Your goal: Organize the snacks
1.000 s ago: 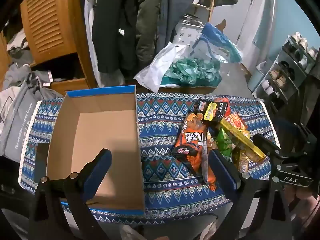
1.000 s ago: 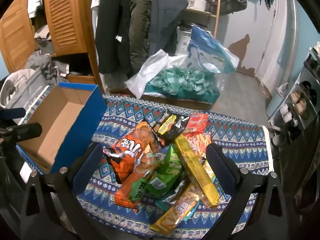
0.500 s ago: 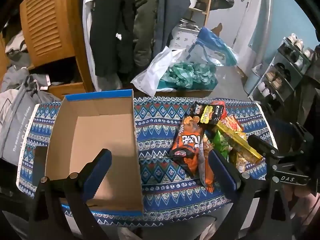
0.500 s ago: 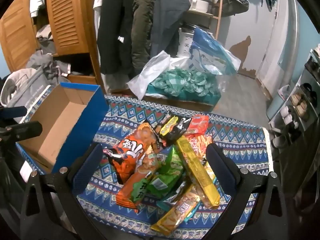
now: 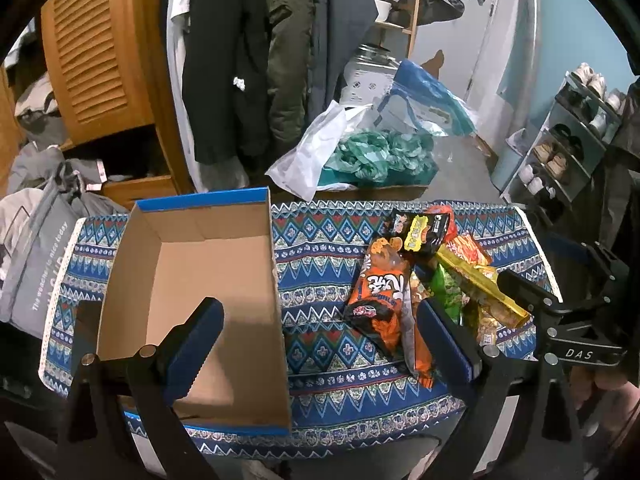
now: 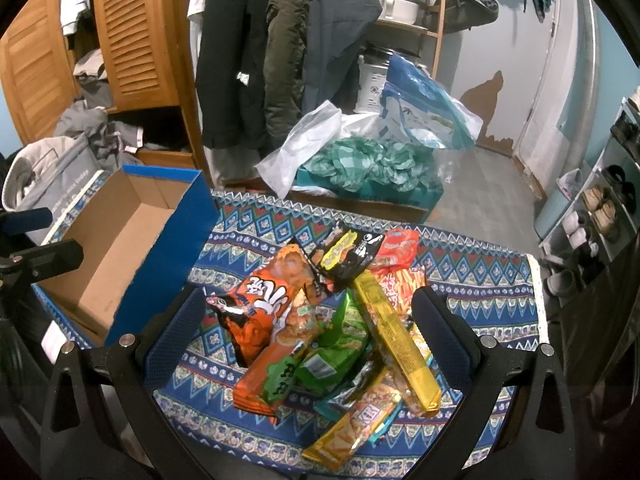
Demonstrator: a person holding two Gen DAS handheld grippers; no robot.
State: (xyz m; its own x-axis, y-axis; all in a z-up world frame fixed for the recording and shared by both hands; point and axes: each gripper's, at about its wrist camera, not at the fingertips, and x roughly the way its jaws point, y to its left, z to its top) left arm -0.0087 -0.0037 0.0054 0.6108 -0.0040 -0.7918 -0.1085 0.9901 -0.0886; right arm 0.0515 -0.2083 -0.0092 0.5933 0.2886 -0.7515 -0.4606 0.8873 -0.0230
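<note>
A low worktop [image 5: 320,264] wears a woven cloth of blue, white and red zigzags and diamonds, its edge trimmed in pale lace. On its left side sits an open cardboard box [image 5: 192,280], plain brown and matte inside, glossy blue on its outer walls [image 6: 168,256], with nothing in it. To the right of the box, apart from it, lies a heap of crinkly foil snack packets [image 6: 336,320]: a fat orange bag [image 6: 264,300] with white lettering, a flat orange pack beside it, a shiny green pouch [image 6: 340,344], a long yellow bar-shaped pack [image 6: 392,332] lying across the top, a black-and-yellow packet [image 6: 348,256] at the far end, and a red one [image 6: 396,248] behind it.

The left tongs [image 5: 316,344] hang released over the near edge, their blue-padded fingers spread wide, one above the box, the other over the edge of the heap, gripping nothing. The right tongs [image 6: 308,336] stand just as wide above the snack heap, holding nothing.

Behind, dark coats hang beside a slatted wooden wardrobe door [image 6: 136,40].
</note>
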